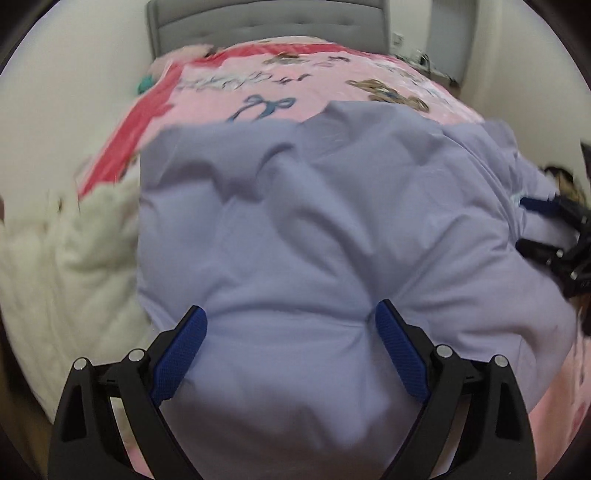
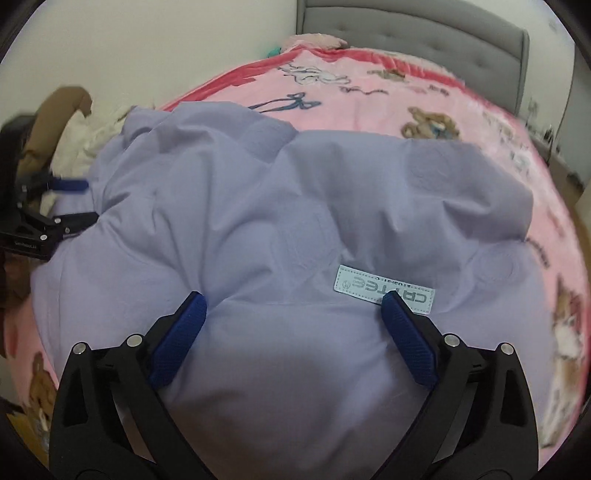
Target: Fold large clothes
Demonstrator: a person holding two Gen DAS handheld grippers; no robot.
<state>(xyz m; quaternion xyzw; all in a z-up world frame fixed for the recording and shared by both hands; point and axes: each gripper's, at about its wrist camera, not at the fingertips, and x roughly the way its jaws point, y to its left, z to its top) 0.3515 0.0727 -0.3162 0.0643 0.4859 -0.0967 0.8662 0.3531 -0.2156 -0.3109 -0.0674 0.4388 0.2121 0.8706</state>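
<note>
A large lavender puffy garment (image 1: 314, 221) lies spread and rumpled on the pink bed; it also fills the right wrist view (image 2: 277, 221), where a pale label (image 2: 384, 286) shows on it. My left gripper (image 1: 291, 325) is open, its blue fingers pressed onto the near part of the fabric with a bulge between them. My right gripper (image 2: 293, 314) is open too, straddling the fabric beside the label. Each gripper shows at the edge of the other's view: the right one (image 1: 554, 236), the left one (image 2: 55, 206).
A pink blanket (image 2: 406, 92) with bear and bow prints covers the bed, with a red border (image 1: 122, 140). A grey tufted headboard (image 2: 424, 33) stands at the far end. A white fluffy item (image 1: 74, 251) lies left of the garment. White walls surround the bed.
</note>
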